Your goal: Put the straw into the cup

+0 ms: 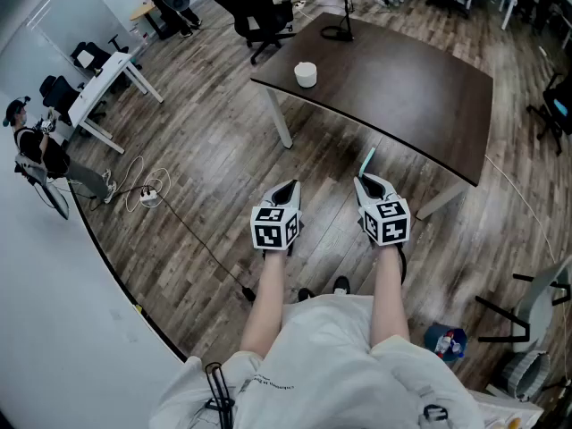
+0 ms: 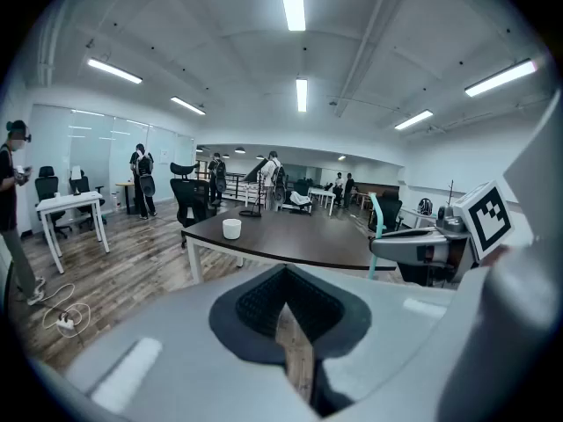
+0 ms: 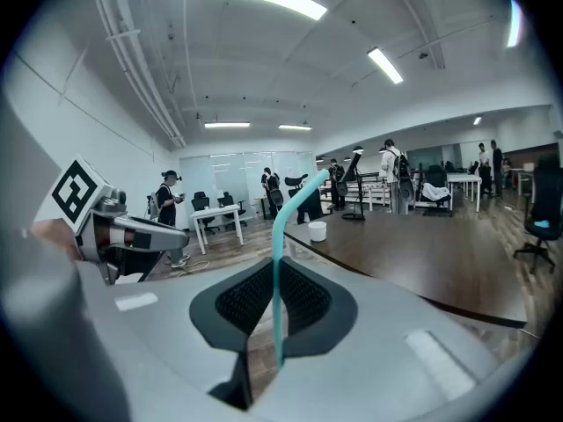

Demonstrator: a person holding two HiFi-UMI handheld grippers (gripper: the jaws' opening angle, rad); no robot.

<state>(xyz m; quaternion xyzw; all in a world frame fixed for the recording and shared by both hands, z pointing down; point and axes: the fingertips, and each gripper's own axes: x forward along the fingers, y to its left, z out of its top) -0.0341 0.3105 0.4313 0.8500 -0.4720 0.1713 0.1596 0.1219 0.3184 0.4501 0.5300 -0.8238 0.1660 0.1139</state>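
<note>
A white cup (image 1: 306, 74) stands near the left end of the dark table (image 1: 420, 88), well ahead of both grippers. My right gripper (image 1: 371, 183) is shut on a teal bendy straw (image 1: 366, 161), which rises upright from its jaws just short of the table's near edge. In the right gripper view the straw (image 3: 279, 262) runs up between the pads of the right gripper (image 3: 274, 301), with the cup (image 3: 318, 230) beyond it. My left gripper (image 1: 284, 189) hangs beside it over the floor, shut and empty. From the left gripper view, that gripper (image 2: 283, 301) faces the cup (image 2: 231, 228).
A black stand base (image 1: 338, 32) sits at the table's far end. Black office chairs (image 1: 259, 12) stand beyond the table, a white desk (image 1: 103, 83) at left. A cable and power strip (image 1: 147, 195) lie on the wooden floor. A grey chair (image 1: 536, 307) is at my right.
</note>
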